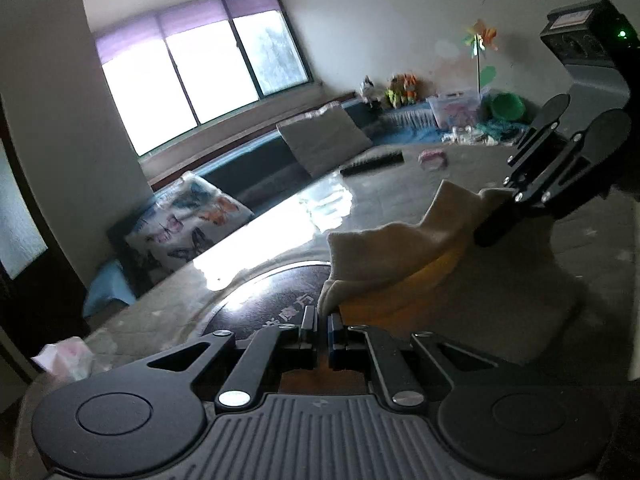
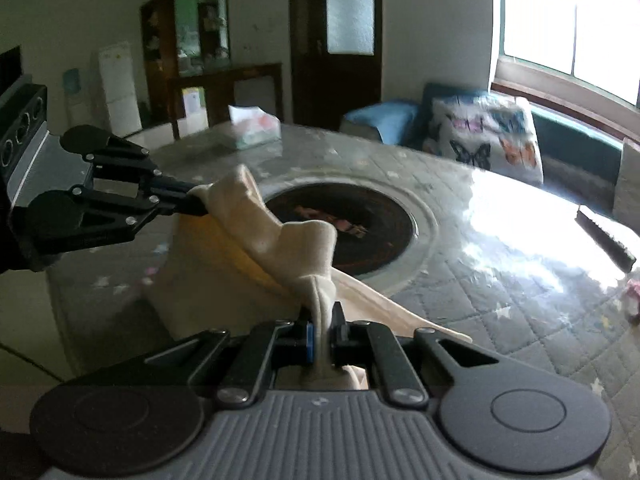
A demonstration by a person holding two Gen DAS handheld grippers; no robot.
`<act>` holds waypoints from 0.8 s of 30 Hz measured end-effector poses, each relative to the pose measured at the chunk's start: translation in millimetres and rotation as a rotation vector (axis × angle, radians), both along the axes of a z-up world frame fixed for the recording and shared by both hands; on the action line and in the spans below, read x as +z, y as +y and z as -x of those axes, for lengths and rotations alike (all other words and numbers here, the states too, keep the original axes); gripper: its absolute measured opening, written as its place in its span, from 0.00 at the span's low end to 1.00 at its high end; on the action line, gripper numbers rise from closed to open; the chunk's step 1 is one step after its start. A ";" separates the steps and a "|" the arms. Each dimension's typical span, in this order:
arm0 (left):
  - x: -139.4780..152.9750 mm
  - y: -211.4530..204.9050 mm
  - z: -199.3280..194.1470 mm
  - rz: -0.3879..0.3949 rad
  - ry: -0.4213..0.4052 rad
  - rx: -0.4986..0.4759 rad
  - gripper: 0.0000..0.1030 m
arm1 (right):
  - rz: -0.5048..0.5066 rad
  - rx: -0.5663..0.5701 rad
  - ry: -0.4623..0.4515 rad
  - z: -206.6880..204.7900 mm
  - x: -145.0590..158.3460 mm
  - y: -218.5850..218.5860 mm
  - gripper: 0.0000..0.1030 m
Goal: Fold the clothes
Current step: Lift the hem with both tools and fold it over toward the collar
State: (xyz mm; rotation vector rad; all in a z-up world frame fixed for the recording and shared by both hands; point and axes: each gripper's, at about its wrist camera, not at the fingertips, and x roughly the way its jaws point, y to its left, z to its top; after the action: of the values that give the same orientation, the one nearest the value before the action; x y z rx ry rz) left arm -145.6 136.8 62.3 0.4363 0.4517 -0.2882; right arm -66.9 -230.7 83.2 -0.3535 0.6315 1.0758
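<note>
My left fingers (image 1: 323,326) pinch one corner of the cream cloth (image 2: 280,240). My right fingers (image 2: 324,328) pinch another corner. The cloth hangs between them over the desk (image 2: 500,280).

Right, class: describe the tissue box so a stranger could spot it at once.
Start at the big round table with the quilted grey cover and the dark disc in its middle. Look to its far edge, in front of the dark wooden door. There sits the tissue box, pale and patterned, a white tissue poking from its top, the only boxy thing there.
</note>
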 end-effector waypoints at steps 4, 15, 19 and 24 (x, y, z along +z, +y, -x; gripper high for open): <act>-22.7 -1.6 -40.5 -0.003 0.061 0.025 0.05 | 0.035 -0.042 0.049 -34.8 -22.9 15.9 0.06; -52.2 14.1 -67.6 0.037 0.136 0.162 0.31 | 0.000 -0.273 0.067 -72.0 -63.3 21.9 0.36; -34.5 16.1 -63.5 0.088 0.117 0.168 0.40 | -0.062 -0.324 0.094 -81.5 -51.3 10.0 0.36; -25.2 -0.7 -68.2 0.126 0.137 0.101 0.40 | -0.042 -0.279 0.082 -78.8 -49.0 27.3 0.38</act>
State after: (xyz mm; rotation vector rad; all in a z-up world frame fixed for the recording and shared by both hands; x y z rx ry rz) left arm -77.4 136.1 37.0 0.2706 0.5844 -0.2481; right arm 11.9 -203.4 34.2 -0.1786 0.7074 0.8381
